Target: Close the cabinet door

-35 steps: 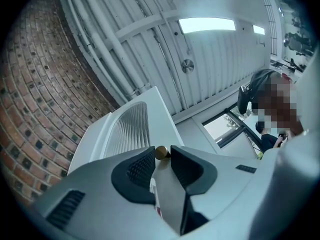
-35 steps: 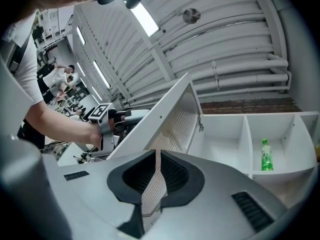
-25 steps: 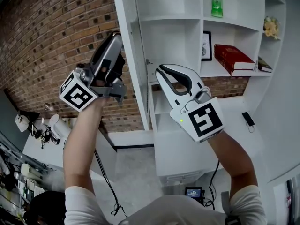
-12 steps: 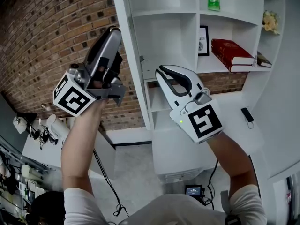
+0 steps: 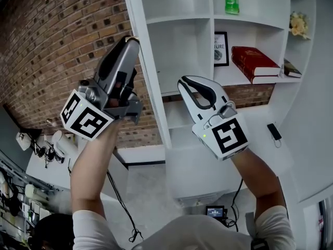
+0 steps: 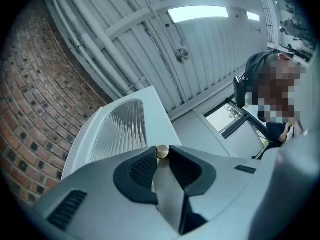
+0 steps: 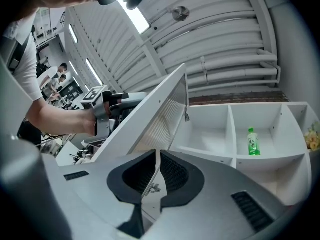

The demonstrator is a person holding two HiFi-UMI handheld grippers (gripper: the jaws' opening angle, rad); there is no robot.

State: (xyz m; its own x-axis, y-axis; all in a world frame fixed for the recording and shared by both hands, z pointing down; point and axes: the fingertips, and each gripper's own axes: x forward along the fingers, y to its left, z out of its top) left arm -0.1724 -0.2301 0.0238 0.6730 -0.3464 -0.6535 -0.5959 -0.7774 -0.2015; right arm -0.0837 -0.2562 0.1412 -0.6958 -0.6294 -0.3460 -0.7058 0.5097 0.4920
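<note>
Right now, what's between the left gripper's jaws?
The cabinet door's brass knob, pinched at the left gripper's jaw tips; the left gripper view shows it.

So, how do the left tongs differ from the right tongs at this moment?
The left gripper has its tongs shut on the brass knob of the cabinet door. The right gripper has its tongs nearly together, gripping nothing. In the head view the left gripper looks dark grey and the right gripper white. Both are held up and carry a marker cube.
</note>
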